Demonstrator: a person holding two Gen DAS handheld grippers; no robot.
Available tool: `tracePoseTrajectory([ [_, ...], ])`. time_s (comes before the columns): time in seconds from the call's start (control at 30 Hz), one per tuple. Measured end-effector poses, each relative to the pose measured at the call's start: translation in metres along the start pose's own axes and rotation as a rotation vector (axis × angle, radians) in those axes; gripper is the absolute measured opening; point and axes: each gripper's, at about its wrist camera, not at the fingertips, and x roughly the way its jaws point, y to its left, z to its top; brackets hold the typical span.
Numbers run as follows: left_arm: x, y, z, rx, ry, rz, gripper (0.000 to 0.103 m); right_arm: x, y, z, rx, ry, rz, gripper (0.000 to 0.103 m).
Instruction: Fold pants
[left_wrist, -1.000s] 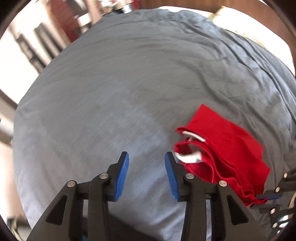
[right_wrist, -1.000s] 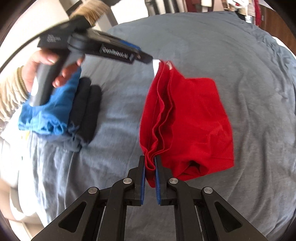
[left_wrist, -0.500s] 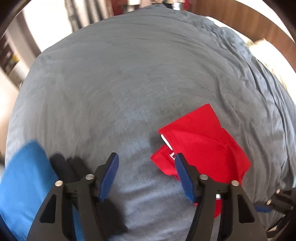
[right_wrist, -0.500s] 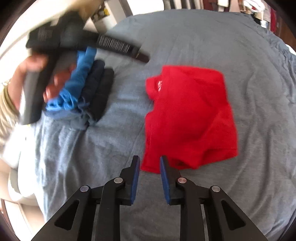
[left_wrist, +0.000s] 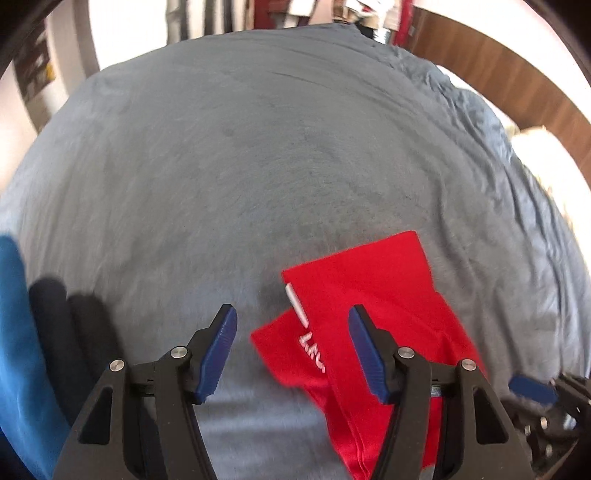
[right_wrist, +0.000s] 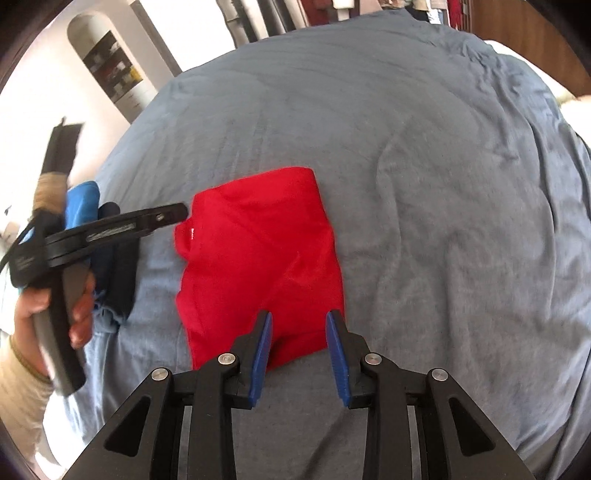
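The red pants (right_wrist: 258, 258) lie folded in a rough rectangle on the grey bed cover (right_wrist: 424, 184). In the left wrist view the red pants (left_wrist: 369, 306) show a white logo and an uneven left corner. My left gripper (left_wrist: 291, 347) is open and empty, just above the pants' left edge. My right gripper (right_wrist: 299, 350) is open and empty, over the pants' near edge. The left gripper also shows in the right wrist view (right_wrist: 162, 218), held in a hand beside the pants.
A stack of folded clothes, blue (right_wrist: 83, 203) and dark navy (right_wrist: 122, 273), lies left of the red pants; it also shows in the left wrist view (left_wrist: 22, 332). A wooden headboard (left_wrist: 498, 85) and pale pillow (left_wrist: 546, 162) are at the far right.
My right gripper let go of the red pants and opened wider. The pants dropped flat onto the bed. My left gripper swung right over the pants' edge and opened wider.
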Motion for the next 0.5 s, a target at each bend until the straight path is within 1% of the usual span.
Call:
tracePoseTrajectory([
  [0.07, 0.007, -0.009, 0.004, 0.057, 0.002, 0.024, 0.061, 0.004, 0.0, -0.005, 0.019, 0.021, 0.015, 0.032],
  [0.13, 0.014, -0.016, 0.007, 0.105, 0.012, 0.039, 0.061, 0.007, 0.003, -0.009, 0.04, 0.048, 0.056, 0.032],
  [0.23, 0.026, -0.02, 0.01, 0.13, 0.041, 0.024, 0.062, 0.012, 0.01, -0.013, 0.042, 0.069, 0.094, 0.032],
  [0.3, 0.031, -0.019, 0.011, 0.116, 0.059, 0.009, 0.062, 0.017, 0.014, -0.014, 0.04, 0.08, 0.107, 0.032],
  [0.33, 0.033, -0.017, 0.011, 0.102, 0.067, -0.01, 0.056, 0.02, 0.015, -0.014, 0.042, 0.085, 0.108, 0.032],
  [0.37, 0.033, -0.016, 0.01, 0.094, 0.07, -0.03, 0.047, 0.021, 0.015, -0.015, 0.046, 0.088, 0.108, 0.032],
  [0.43, 0.032, -0.014, 0.008, 0.072, 0.08, -0.06, 0.012, 0.023, 0.014, -0.014, 0.055, 0.09, 0.114, 0.032],
  [0.47, 0.03, -0.014, 0.008, 0.068, 0.084, -0.059, 0.008, 0.024, 0.014, -0.014, 0.056, 0.088, 0.118, 0.032],
  [0.5, 0.024, -0.013, 0.007, 0.059, 0.075, -0.063, 0.008, 0.025, 0.014, -0.014, 0.053, 0.088, 0.122, 0.032],
])
